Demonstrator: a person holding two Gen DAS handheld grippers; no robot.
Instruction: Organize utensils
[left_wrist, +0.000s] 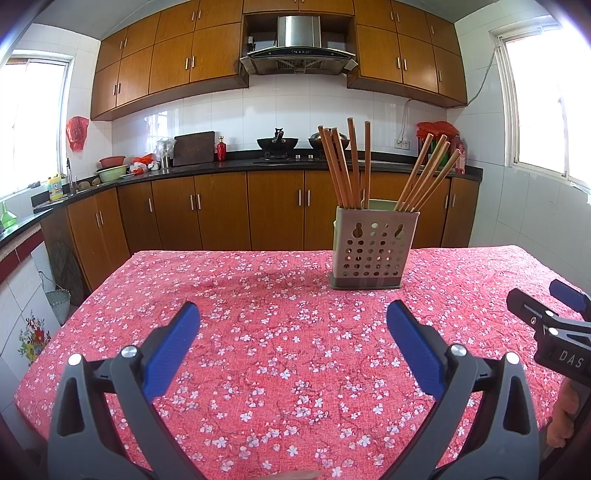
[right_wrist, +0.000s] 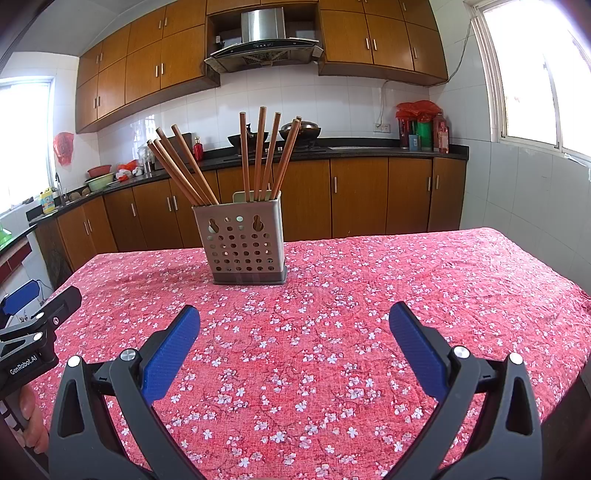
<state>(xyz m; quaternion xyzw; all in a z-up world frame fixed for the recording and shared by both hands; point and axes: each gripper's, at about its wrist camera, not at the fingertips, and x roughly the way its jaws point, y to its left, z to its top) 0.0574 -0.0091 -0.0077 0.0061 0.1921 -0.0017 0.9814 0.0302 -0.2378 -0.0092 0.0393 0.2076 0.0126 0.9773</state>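
Observation:
A grey perforated utensil holder stands on the red floral tablecloth; it also shows in the right wrist view. Several brown chopsticks stand in it in two bunches, one leaning left and one leaning right. My left gripper is open and empty, short of the holder and to its left. My right gripper is open and empty, short of the holder and to its right. Each gripper shows at the edge of the other's view, the right and the left.
The table stands in a kitchen with wooden cabinets and a dark counter behind it. Woks sit on the stove. Windows are on both side walls. A basket stands on the floor at the left.

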